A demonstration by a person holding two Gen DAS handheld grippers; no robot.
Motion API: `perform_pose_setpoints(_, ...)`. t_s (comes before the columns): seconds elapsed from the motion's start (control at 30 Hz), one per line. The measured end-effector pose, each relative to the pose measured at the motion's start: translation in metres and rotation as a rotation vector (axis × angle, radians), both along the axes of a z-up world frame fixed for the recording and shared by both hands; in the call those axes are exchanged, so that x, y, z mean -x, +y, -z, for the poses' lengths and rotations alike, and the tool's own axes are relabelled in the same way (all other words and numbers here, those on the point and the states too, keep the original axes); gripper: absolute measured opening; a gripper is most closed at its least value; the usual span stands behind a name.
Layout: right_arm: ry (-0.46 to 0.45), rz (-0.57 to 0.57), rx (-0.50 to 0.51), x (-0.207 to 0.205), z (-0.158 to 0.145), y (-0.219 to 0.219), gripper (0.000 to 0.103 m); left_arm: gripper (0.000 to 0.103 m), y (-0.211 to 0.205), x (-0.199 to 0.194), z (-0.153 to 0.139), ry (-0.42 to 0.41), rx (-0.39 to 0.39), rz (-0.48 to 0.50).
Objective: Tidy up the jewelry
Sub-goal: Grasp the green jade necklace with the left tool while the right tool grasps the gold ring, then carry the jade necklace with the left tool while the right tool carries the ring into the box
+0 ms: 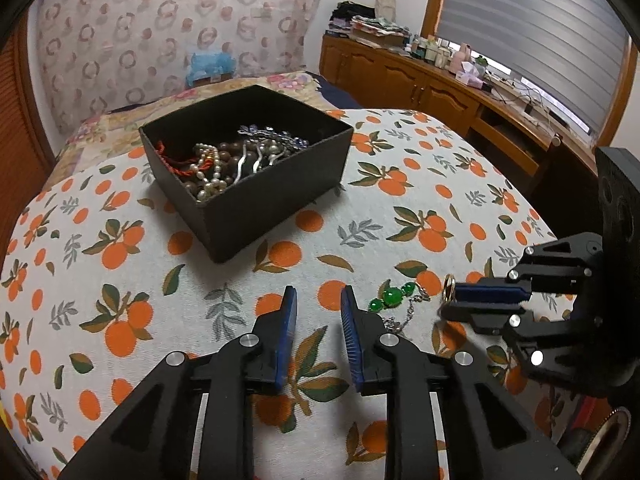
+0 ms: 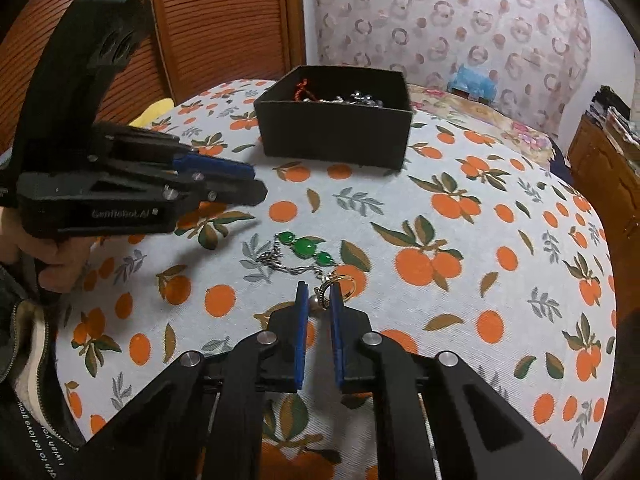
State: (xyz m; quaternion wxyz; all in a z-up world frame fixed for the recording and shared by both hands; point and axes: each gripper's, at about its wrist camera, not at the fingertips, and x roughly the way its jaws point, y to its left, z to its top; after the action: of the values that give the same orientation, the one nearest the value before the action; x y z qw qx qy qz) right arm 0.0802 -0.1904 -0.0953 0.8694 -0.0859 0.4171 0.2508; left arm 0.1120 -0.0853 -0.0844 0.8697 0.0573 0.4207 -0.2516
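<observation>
One black box (image 1: 256,196): pearls (image 1: 208,168), beads, hairpins inside. Left hand-held gripper (image 1: 319,300) apart; right hand-held gripper (image 2: 319,294) seemingly clamps gold ring (image 2: 343,284).

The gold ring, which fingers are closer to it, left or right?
Right. The right gripper has its fingers around the gold ring, at their tips. The left gripper is off to the side over the cloth, apart from the ring, with nothing between its fingers.

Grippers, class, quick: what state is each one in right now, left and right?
Left gripper: open, nothing between its pads, held above the cloth.
Right gripper: closed on the gold ring, beside the green-stone necklace.
</observation>
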Motion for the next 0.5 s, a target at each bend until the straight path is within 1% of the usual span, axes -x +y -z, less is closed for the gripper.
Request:
perform_pose_setpoints(0.27,-0.014,0.053,-0.030,0.000,-0.004,-0.022,0.012,0.021,-0.022,0.005,0.005,0.014,-0.012,0.073)
perform_pose_setpoints(0.5,-0.017,0.074,-0.050,-0.002,-0.002,-0.038,0.012,0.021,-0.043,0.004,0.011,0.013,-0.072,0.131)
